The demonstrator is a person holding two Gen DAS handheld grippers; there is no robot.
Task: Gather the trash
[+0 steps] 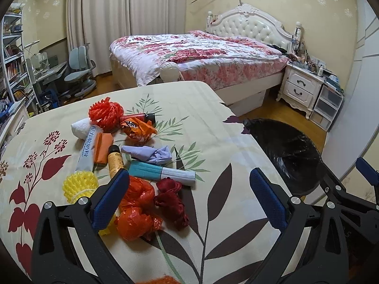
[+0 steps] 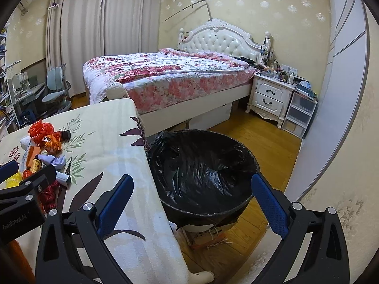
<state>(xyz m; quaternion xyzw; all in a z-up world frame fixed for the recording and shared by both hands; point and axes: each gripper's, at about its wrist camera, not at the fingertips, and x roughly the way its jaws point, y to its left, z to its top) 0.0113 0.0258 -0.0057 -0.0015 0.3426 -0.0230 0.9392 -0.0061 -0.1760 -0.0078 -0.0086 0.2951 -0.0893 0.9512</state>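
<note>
A pile of trash lies on the cloth-covered table [image 1: 213,123]: a crumpled orange plastic bag [image 1: 137,210], a dark red wad [image 1: 171,200], a teal and white box [image 1: 161,172], a purple glove [image 1: 149,153], a yellow foam net [image 1: 79,185], a red foam net [image 1: 106,114] and small bottles. My left gripper [image 1: 189,182] hovers open over the near side of the pile, its left finger above the orange bag. My right gripper [image 2: 193,189] hangs open over the black-lined bin [image 2: 203,168] beside the table's right edge, holding nothing.
A bed [image 1: 196,56] with a floral cover stands behind the table. A white nightstand [image 2: 270,97] and plastic drawers [image 2: 299,113] sit at the right wall. A desk chair [image 1: 79,71] and shelves stand at the left. Wooden floor lies between bin and nightstand.
</note>
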